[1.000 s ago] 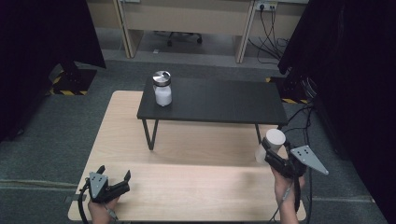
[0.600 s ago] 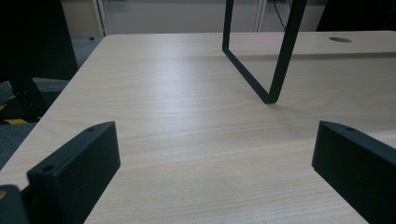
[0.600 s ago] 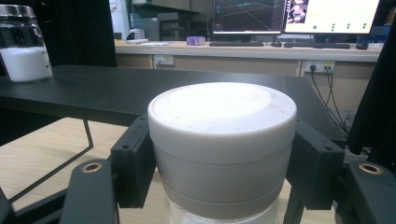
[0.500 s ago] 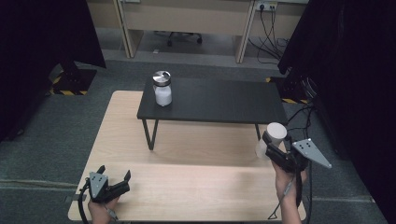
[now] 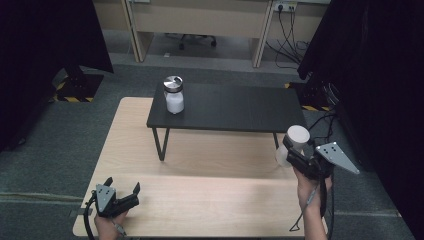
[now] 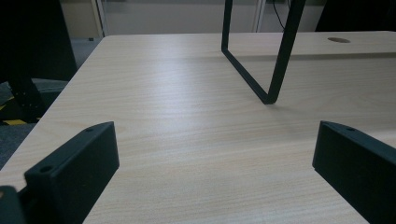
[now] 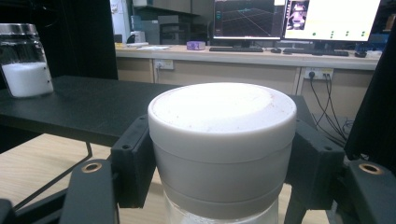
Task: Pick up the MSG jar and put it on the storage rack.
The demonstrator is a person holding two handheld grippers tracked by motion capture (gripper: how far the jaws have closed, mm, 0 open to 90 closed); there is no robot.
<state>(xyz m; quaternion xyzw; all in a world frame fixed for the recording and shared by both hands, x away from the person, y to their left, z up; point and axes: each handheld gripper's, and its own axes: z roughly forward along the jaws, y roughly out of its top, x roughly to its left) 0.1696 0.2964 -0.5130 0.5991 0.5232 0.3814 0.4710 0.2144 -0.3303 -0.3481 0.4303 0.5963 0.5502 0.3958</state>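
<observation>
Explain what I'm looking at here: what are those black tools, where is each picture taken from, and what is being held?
A person stands at a light wooden table and holds a hand-operated two-jaw gripper in each hand; no robot arm is involved. The high view looks down from above the person. The other two pictures come from cameras riding on each gripper.

The left gripper rests low over the table, jaws open, holding nothing. The right gripper is shut on a white-lidded jar, gripped around the lid and lifted off the table.

A low black side table stands on the wooden table. On it sits a glass jar with a metal lid, partly filled with something white.
</observation>
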